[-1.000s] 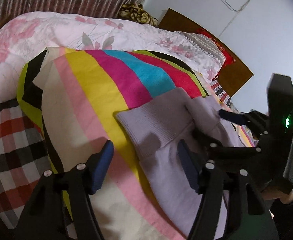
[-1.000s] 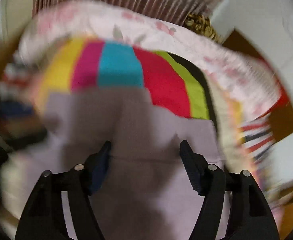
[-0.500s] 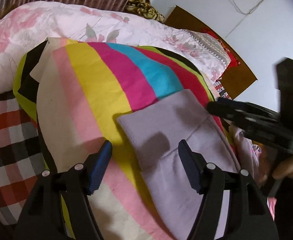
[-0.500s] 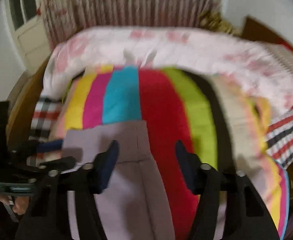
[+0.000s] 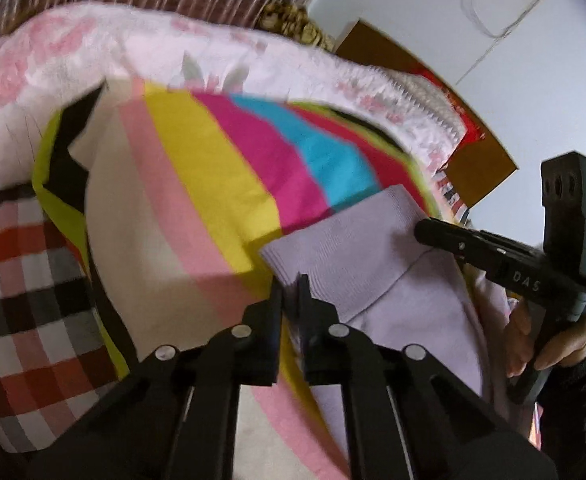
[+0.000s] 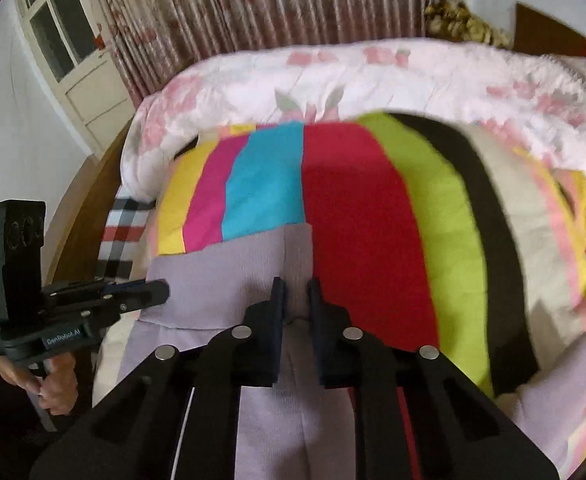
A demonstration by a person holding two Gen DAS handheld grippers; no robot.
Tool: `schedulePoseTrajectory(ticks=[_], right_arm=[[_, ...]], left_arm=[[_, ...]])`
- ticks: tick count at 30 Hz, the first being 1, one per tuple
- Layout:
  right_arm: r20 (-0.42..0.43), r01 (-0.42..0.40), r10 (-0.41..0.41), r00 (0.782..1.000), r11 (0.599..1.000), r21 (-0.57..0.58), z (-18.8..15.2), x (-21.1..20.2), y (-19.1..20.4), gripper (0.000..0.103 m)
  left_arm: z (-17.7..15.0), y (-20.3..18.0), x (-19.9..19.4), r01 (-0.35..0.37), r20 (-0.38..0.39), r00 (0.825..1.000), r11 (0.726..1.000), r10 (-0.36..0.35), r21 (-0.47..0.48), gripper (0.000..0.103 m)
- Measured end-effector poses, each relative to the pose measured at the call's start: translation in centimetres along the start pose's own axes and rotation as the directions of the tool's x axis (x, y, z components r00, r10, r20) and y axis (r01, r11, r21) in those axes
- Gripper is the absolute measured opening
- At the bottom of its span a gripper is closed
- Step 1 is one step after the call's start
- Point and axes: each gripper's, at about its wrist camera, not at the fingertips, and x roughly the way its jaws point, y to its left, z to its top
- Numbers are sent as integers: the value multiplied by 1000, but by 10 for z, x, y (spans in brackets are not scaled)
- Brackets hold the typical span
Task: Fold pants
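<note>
Pale lilac pants (image 5: 377,264) lie on a bright striped blanket (image 5: 213,184), the ribbed waistband at the far end. My left gripper (image 5: 291,284) is shut on the waistband's left corner. My right gripper (image 6: 296,288) is shut on the waistband's right part, with lilac cloth (image 6: 221,280) pinched between the pads. Each gripper shows in the other's view: the right gripper (image 5: 425,234) at the waistband's right edge, the left gripper (image 6: 161,290) at its left edge. The legs run back under the grippers and are mostly hidden.
A pink floral quilt (image 6: 373,76) is bunched along the far side of the bed. A plaid sheet (image 5: 21,288) lies at the left. A flowered curtain (image 6: 273,4) and a window (image 6: 65,36) stand behind. A brown headboard (image 5: 485,160) stands against the white wall.
Both grippers went from wide open to shut on the waistband. The right gripper swung to the waistband's right side and came down on it.
</note>
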Motion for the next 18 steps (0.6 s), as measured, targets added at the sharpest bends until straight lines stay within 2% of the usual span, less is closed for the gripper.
schedulePoseTrajectory(ticks=[3, 5, 11, 14, 16, 18], right_arm=[[96, 37, -37, 995, 999, -6, 13, -26, 8, 12], [99, 61, -61, 993, 998, 7, 25, -26, 4, 12], [-31, 137, -136, 990, 990, 20, 18, 37, -5, 12], [-37, 139, -137, 990, 988, 65, 14, 43, -11, 12], [-30, 105, -102, 994, 988, 112, 16, 27, -17, 20], [24, 84, -89, 996, 985, 151, 16, -6, -23, 53]], left_arm=[[6, -20, -32, 10, 111, 994, 997, -19, 75, 4], [13, -31, -38, -5, 135, 991, 993, -11, 119, 4], [15, -6, 16, -53, 3, 999, 998, 53, 39, 4], [8, -5, 28, -71, 1, 997, 995, 71, 71, 6], [9, -8, 24, -96, 8, 995, 992, 96, 77, 15], [13, -10, 12, -146, 42, 989, 987, 144, 62, 45]])
